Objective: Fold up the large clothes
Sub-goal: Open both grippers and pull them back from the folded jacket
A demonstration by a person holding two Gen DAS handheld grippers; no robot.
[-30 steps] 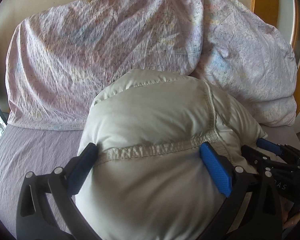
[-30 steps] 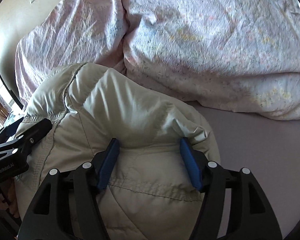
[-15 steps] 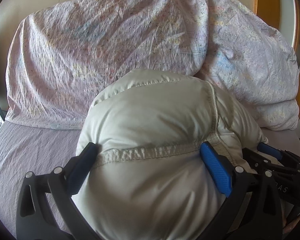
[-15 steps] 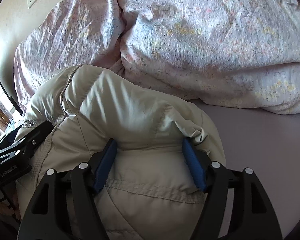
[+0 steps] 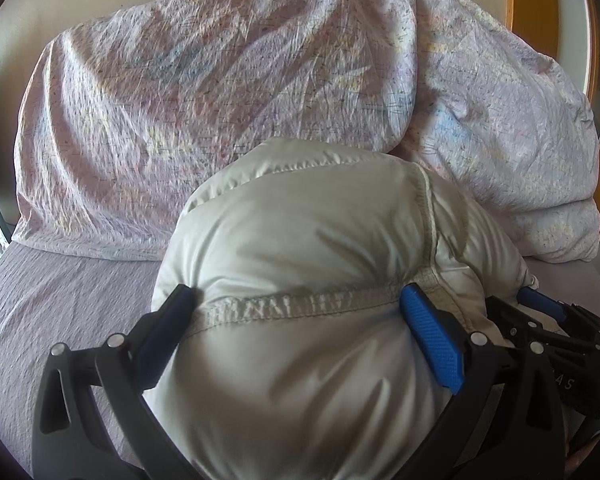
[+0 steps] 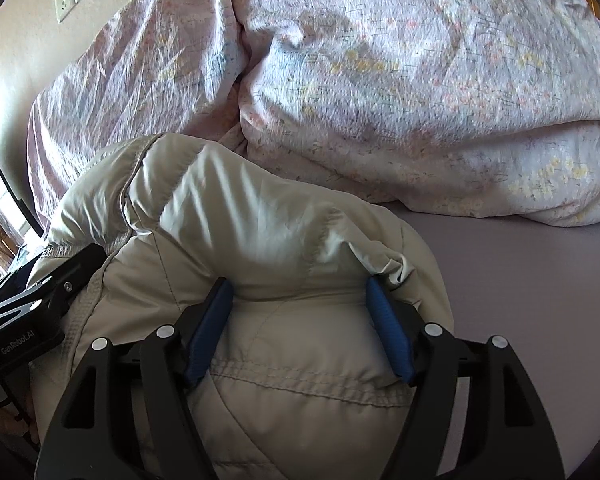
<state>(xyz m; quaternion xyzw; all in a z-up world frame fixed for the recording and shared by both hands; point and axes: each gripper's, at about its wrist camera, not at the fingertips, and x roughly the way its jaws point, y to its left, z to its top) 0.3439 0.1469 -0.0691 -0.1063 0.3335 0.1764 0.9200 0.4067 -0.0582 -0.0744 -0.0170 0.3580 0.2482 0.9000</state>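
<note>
1. Padded cream jacket [image 5: 300, 248], bundled, lies on the lilac bed sheet [image 5: 60, 288] in front of the floral duvet [image 5: 220, 80].
2. Left gripper [image 5: 300, 312] clenched wide on the bundle, pads pressed into its seam.
3. Right gripper [image 6: 300, 316] likewise grasps the jacket.
4. Jacket's underside and near end hidden, cut off by frame.

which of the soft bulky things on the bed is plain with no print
The puffy beige jacket bundled between both grippers' jaws. The duvet heaped behind it carries a pale floral print.
</note>
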